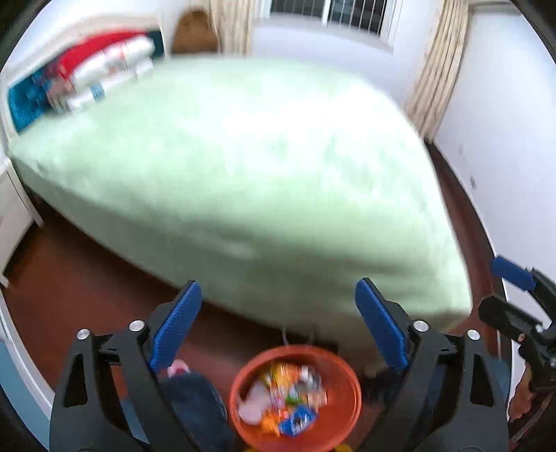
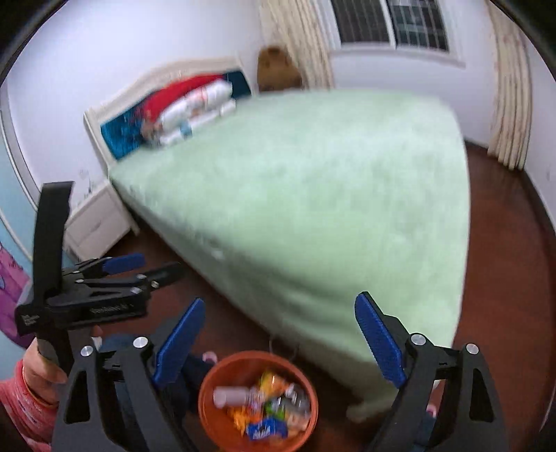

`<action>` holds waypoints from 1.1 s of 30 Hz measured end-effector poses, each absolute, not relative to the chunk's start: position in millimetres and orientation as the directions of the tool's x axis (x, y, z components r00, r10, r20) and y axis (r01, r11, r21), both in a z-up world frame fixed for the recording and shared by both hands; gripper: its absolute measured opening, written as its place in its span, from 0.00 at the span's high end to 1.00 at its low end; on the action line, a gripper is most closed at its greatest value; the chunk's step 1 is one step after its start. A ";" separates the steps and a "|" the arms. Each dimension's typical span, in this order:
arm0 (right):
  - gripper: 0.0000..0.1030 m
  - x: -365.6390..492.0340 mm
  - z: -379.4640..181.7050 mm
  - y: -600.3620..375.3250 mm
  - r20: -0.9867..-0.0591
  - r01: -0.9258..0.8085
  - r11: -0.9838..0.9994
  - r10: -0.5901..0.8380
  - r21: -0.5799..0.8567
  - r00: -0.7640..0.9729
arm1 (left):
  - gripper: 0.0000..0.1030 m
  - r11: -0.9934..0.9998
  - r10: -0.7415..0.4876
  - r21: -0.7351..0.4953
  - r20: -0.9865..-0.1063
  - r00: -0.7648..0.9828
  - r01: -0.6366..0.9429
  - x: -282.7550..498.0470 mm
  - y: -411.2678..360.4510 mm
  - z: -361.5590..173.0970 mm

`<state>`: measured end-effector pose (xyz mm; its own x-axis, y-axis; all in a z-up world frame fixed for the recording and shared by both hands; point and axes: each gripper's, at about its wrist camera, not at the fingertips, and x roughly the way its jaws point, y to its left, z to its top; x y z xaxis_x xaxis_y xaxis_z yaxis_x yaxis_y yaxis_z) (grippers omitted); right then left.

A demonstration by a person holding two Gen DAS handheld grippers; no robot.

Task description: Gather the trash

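Two grippers, left [image 1: 278, 327] and right [image 2: 279, 342], hang jaws spread empty above one orange bin [image 2: 208, 410] of wrappers [image 2: 267, 406].

A bed [image 2: 312, 194] under a pale green cover fills the room, its cream headboard [image 2: 166, 74] against the white wall [image 2: 104, 45] with pillows [image 2: 194, 111] — red, white and blue — piled at it. A white nightstand [image 2: 97, 222] stands just beside the bed's near corner. Dark red-brown floor [image 2: 504, 260]. Cream curtains [image 2: 510, 104] flank a barred window [image 2: 392, 24] — everything blurred.
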<state>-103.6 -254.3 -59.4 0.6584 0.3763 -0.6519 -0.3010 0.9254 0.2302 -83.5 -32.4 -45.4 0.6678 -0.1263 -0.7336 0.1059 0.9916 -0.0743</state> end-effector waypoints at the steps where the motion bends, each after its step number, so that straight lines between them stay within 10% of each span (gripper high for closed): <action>1: 0.15 -104.4 -51.1 -254.3 -0.632 -0.302 0.927 0.373 0.221 0.679 | 0.12 0.993 -0.114 -0.062 -0.703 0.702 0.100 -85.6 -31.8 -30.8; 14: 0.12 -114.5 22.8 -256.6 -0.402 -0.276 0.950 0.312 0.148 0.861 | 0.11 1.000 -0.007 0.013 -0.472 0.881 0.015 -95.4 -33.4 50.0; 33: 0.12 -121.3 34.6 -258.3 -0.359 -0.250 0.957 0.288 0.151 0.888 | 0.11 1.000 0.000 -0.006 -0.438 0.899 -0.003 -98.9 -28.7 58.4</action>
